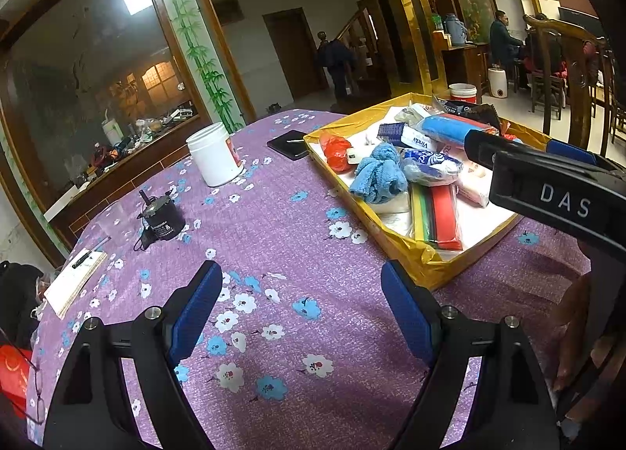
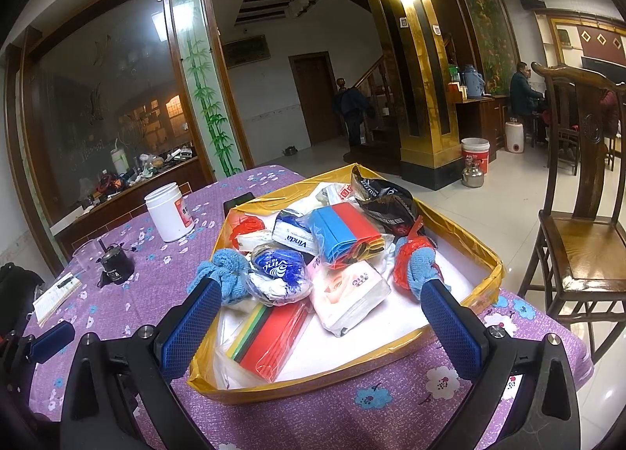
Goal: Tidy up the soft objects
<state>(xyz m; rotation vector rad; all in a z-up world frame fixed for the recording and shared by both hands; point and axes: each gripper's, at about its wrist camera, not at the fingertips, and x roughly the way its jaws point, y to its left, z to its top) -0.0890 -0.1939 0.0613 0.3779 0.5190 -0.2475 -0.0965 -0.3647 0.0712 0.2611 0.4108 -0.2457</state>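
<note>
A yellow-taped cardboard tray (image 2: 485, 285) on the purple floral tablecloth holds a heap of soft things: blue knitted cloths (image 2: 225, 272), a blue-and-white tissue roll (image 2: 279, 268), a pink tissue pack (image 2: 352, 289), a Vinda tissue pack (image 2: 291, 233), folded coloured cloth packs (image 2: 274, 336) and red plastic bags (image 2: 407, 258). My right gripper (image 2: 319, 323) is open and empty, just above the tray's near part. My left gripper (image 1: 301, 309) is open and empty over bare tablecloth, left of the tray (image 1: 414, 254). The right gripper shows in the left wrist view (image 1: 547, 176).
A white plastic jar (image 1: 214, 154), a small black pot (image 1: 162, 217), a black phone (image 1: 287, 144) and a notepad with pen (image 1: 74, 283) lie on the table. A wooden chair (image 2: 579, 238) stands right of the table. People sit far back right.
</note>
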